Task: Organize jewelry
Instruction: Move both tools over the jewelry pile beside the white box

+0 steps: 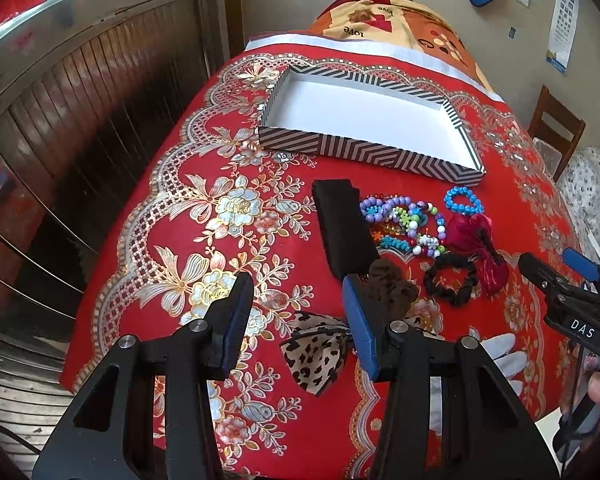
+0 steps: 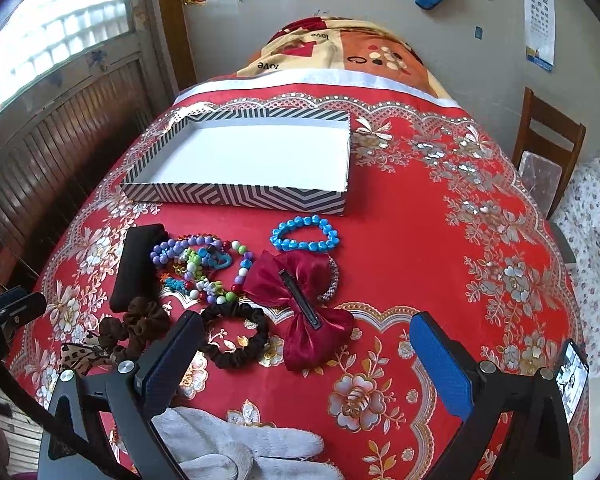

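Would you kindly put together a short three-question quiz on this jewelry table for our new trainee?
1. True or false: the striped box already holds jewelry.
2. Which item lies nearest the box? A) blue bead bracelet B) black scrunchie C) leopard bow
3. What are both grippers holding, the left gripper and the right gripper?

Key:
1. False; its white floor is bare.
2. A.
3. Nothing; both stand open above the red tablecloth.

Both the left gripper (image 1: pixel 298 304) and right gripper (image 2: pixel 306 354) have black frames, silver screws and blue-padded jaws.
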Demonstrator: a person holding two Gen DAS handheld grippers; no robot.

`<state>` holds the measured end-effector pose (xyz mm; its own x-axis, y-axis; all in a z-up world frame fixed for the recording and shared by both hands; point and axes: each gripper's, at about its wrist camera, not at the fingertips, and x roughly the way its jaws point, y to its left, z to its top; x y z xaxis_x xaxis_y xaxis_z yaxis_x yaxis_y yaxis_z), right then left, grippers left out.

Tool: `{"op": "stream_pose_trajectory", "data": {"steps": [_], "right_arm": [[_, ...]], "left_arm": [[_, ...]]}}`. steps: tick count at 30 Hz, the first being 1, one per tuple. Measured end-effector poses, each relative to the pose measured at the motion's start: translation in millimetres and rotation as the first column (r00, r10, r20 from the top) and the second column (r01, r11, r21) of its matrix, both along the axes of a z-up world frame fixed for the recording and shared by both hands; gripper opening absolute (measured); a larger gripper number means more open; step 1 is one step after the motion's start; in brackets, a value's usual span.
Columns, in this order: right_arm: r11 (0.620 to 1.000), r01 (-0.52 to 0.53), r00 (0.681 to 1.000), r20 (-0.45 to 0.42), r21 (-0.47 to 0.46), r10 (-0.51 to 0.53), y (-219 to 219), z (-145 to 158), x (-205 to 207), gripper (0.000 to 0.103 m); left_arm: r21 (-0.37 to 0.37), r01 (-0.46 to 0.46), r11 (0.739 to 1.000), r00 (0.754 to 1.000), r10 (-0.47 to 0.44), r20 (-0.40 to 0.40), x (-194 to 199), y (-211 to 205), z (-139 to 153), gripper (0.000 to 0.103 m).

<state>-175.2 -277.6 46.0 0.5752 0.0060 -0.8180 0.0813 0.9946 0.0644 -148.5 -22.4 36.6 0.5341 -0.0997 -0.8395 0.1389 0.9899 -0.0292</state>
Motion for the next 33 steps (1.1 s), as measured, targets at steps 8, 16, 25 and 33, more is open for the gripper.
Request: {"op": "stream_pose_trajectory", "data": {"steps": [8, 16, 25, 33], "right_arm": [[1.000, -0.003, 1.000, -0.001, -0.006, 0.003, -0.7, -0.1, 0.0, 0.102], [1.000, -0.003, 1.000, -0.020, 0.005, 0.004, -5.9, -6.2, -1.4, 0.102], [1.000, -0.007, 0.999, -0.034, 0.002, 0.007, -3.0, -9.3, 0.8, 0.102], [1.000, -0.005, 0.999, -0.051, 0.018, 0.006, -2.0, -14.2, 3.9, 0.102]], "left_arm": [[-0.007, 0.026, 1.000, 1.000, -0.026, -0.016, -1.7, -5.1, -2.8, 0.046], [-0.008, 0.030, 1.000, 0.999, -0.030, -0.026, -2.2, -6.4, -4.7, 0.046], [-0.008, 0.051, 0.999, 0.998, -0.051, -0.043, 1.5, -11.7, -7.7, 0.046], [-0.011, 0.079, 0.997, 0.995, -0.080, -0.064, 6.2, -12.9, -12.1, 0.046]]}}
